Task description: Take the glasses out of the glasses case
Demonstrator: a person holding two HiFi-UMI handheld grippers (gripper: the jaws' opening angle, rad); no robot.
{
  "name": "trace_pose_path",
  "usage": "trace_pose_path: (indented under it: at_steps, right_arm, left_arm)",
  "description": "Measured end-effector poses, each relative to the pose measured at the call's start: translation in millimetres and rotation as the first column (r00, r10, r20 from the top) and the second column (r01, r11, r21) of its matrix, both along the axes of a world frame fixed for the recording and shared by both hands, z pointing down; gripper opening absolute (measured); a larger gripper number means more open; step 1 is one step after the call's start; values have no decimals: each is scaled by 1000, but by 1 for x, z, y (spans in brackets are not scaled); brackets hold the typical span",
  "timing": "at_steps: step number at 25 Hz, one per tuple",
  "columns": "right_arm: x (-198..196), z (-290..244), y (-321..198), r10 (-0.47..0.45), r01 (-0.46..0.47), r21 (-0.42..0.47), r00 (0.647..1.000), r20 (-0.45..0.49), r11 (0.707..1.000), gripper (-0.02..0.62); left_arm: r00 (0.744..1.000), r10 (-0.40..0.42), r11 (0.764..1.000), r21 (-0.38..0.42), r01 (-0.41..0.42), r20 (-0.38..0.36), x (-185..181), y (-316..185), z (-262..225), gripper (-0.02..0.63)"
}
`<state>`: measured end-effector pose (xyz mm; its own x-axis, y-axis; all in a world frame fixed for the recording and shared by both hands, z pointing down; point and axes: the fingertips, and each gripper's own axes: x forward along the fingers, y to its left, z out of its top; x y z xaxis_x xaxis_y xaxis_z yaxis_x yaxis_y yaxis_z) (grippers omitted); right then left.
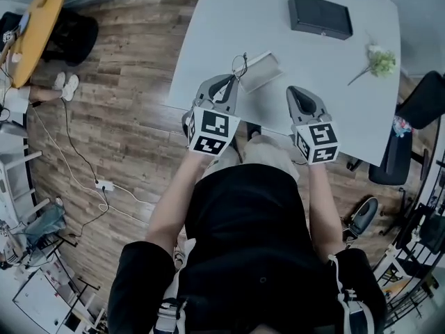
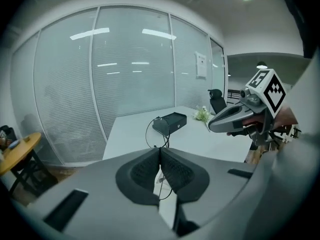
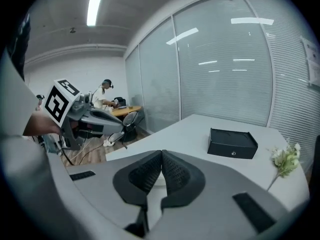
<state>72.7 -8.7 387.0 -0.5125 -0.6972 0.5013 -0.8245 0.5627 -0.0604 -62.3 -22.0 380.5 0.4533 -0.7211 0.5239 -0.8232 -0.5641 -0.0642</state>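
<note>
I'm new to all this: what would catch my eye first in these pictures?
Two grey handheld grippers with black-and-white marker cubes hover at the near edge of a white table. The left gripper pinches thin wire glasses beside a grey case; the right gripper is shut and empty. A black box lies farther back.

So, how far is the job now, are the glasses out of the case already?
Done, it seems: the glasses hang from the shut left gripper, clear of the pale case on the table. In hand: only carrying them; the right gripper is shut and empty. Left: probably setting the glasses down.
</note>
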Motion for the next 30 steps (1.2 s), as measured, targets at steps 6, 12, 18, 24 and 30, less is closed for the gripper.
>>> trace_pose_path:
  at_steps: [6, 12, 18, 24, 30]
  right_arm:
    - [-17, -67, 29, 13, -28, 100, 989, 146, 995, 17]
    - [-24, -131, 56, 4, -77, 220, 949, 315, 972, 17]
    - [-37, -145, 71, -6, -78, 213, 929, 369, 974, 17]
    - [-52, -155, 80, -51, -43, 266, 940, 336, 963, 14]
    - [-49, -172, 85, -65, -42, 302, 940, 336, 952, 14]
  left_arm:
    - [998, -14, 998, 68, 19, -66, -30, 25, -39, 28]
    - [993, -17, 988, 152, 35, -116, -54, 55, -82, 28]
    - [982, -31, 977, 202, 69, -184, -76, 75, -109, 28]
    - [977, -34, 972, 222, 82, -211, -89, 83, -116, 28]
    - [969, -43, 969, 226, 100, -245, -88, 87, -122, 28]
